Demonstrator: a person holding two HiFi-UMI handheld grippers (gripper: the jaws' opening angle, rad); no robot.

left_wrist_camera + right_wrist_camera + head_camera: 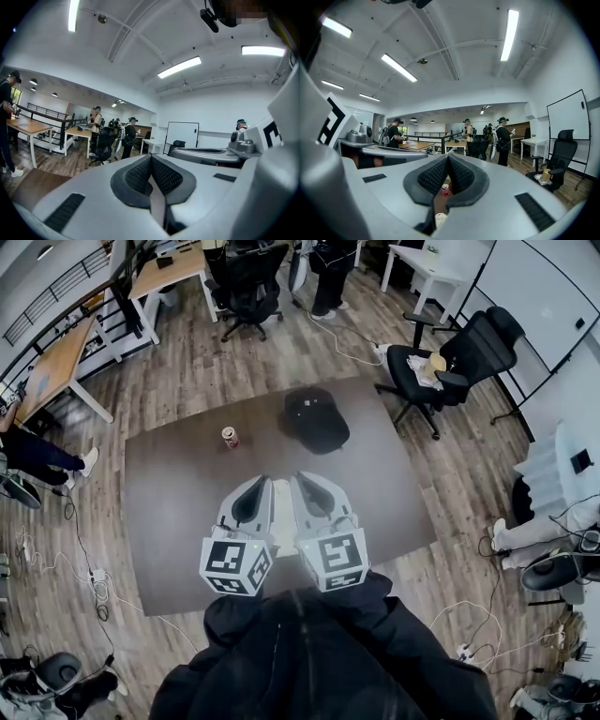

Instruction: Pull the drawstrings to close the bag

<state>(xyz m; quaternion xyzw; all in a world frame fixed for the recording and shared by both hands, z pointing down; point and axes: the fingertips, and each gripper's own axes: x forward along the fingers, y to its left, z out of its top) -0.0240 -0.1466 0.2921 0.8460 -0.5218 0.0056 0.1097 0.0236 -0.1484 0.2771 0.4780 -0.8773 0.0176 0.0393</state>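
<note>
A black drawstring bag [316, 418] lies on the far part of the dark brown table [169, 521]; I cannot make out its strings. Both grippers are held side by side close to the person's body, well short of the bag and touching nothing. My left gripper [260, 482] is shut and empty, and its meshed pads [161, 176] meet in the left gripper view. My right gripper [302, 477] is shut too, with nothing held. Through the slot below its closed pads [429, 180] I see a red can [445, 189]. The bag is hidden in both gripper views.
The red can [230, 437] stands on the table left of the bag. A white object [283, 507] shows between the two grippers. Office chairs [450, 362], desks [169, 273] and several people surround the table. Cables lie on the wooden floor [450, 474].
</note>
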